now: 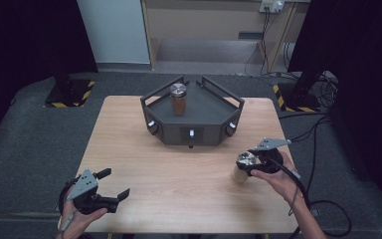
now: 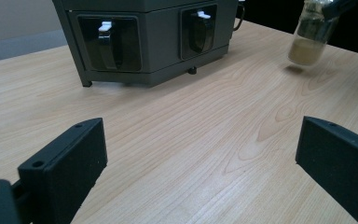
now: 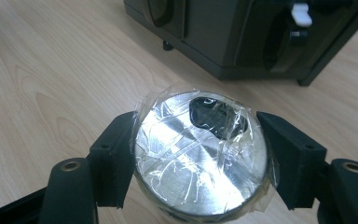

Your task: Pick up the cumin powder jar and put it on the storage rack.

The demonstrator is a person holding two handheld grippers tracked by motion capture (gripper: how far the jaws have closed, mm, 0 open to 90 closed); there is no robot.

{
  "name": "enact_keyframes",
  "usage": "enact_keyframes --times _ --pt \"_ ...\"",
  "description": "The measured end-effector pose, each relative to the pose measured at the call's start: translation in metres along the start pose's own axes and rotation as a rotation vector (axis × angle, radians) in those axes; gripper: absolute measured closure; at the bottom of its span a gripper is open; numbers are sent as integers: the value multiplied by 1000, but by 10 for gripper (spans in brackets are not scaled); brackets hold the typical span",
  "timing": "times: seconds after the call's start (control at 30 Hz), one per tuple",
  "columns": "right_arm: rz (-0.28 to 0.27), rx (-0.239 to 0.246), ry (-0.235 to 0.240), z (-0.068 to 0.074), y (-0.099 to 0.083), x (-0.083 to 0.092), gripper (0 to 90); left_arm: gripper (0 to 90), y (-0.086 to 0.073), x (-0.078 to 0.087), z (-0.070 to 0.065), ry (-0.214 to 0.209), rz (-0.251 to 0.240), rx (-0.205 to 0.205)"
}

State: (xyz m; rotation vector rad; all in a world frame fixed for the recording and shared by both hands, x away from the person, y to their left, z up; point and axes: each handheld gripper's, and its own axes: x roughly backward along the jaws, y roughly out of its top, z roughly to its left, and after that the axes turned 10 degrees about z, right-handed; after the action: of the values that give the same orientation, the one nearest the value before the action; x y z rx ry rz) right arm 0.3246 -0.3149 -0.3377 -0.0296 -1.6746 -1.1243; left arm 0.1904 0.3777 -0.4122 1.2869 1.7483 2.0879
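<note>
My right gripper [image 1: 247, 163] is shut on a glass jar [image 1: 241, 168] with a shiny metal lid under clear tape and tan powder inside. Its black pads [image 3: 116, 154] press both sides of the lid [image 3: 200, 163]. In the left gripper view the jar [image 2: 309, 37] hangs tilted just above the table, with its shadow under it. A second jar [image 1: 178, 99], holding brown powder, stands upright on top of a dark grey stand [image 1: 191, 127] at the table's far middle. My left gripper [image 1: 115, 183] is open near the front left edge, with nothing between its pads [image 2: 70, 158].
The stand [image 2: 135, 37] has recessed handles with white clips on its side faces [image 3: 223, 32]. The wooden table [image 1: 179, 169] is bare between the stand and the grippers. Cables and two black-and-yellow post bases lie on the floor beyond the table.
</note>
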Motion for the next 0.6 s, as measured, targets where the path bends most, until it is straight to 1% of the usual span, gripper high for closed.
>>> enact_keyframes --times 0.13,0.43,0.57,0.6 --pt "0 39 11 -5 17 6 332 10 -1 1 1 4 -5 10" --pt "10 124 33 -15 67 21 332 10 -1 1 1 1 -3 9" --pt "8 138 44 -21 87 25 332 10 0 0 1 1 3 11" --pt "6 136 52 -24 92 26 333 10 0 0 1 0 4 10"
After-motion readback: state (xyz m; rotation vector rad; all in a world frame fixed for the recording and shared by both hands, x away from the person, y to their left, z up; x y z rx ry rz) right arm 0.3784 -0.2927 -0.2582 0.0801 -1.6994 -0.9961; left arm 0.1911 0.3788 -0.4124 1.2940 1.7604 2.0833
